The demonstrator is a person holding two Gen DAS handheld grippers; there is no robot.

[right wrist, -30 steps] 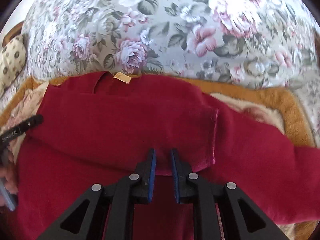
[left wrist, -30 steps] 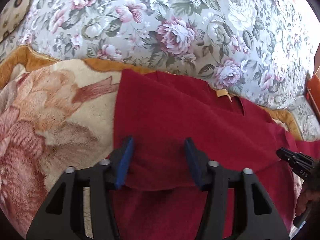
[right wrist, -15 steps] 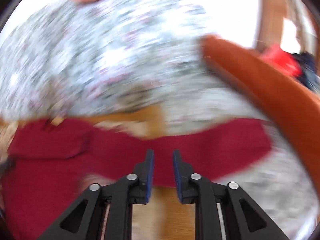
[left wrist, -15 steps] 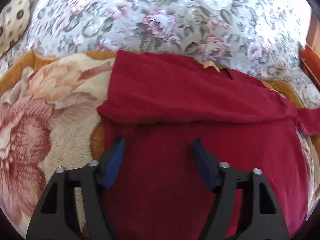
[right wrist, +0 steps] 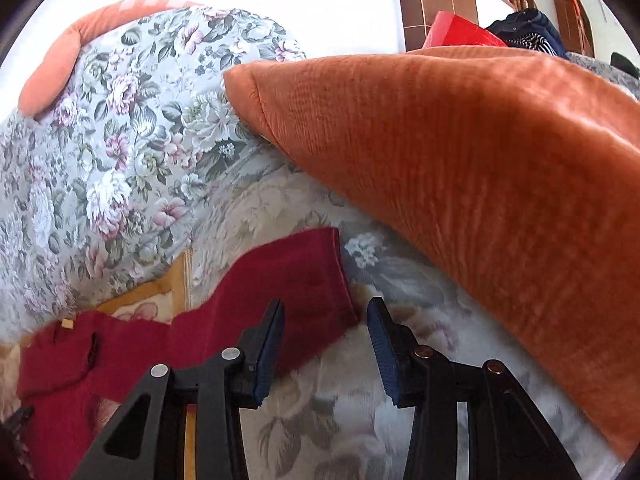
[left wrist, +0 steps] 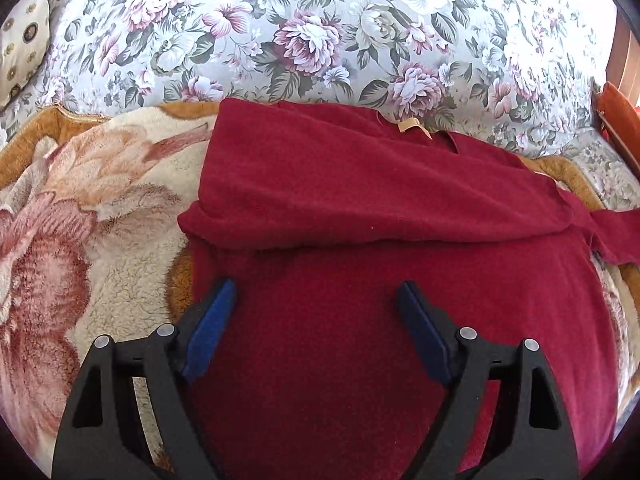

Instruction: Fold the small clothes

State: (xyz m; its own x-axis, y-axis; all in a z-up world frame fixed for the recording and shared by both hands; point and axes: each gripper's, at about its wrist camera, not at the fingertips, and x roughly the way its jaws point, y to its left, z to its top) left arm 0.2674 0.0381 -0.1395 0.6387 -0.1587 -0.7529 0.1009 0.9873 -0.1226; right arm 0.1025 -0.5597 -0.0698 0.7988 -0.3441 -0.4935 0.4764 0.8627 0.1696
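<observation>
A dark red sweater [left wrist: 360,216] lies flat on a plush floral blanket [left wrist: 80,216], one sleeve folded across its chest below the tan neck label [left wrist: 408,124]. My left gripper [left wrist: 316,304] is open and empty, hovering over the sweater's lower body. In the right wrist view the other sleeve [right wrist: 296,280] stretches out over the sofa seat, its cuff just ahead of my right gripper [right wrist: 324,320], which is open and empty around the cuff's end.
A floral sofa back [left wrist: 320,32] rises behind the sweater. A large orange cushion [right wrist: 460,168] lies close on the right of the sleeve. A spotted cushion [left wrist: 20,40] sits at far left. A red bag [right wrist: 460,32] stands beyond.
My left gripper drew back from the folded sleeve edge and stays open. My right gripper let go, swung right to the outstretched sleeve's cuff and opened.
</observation>
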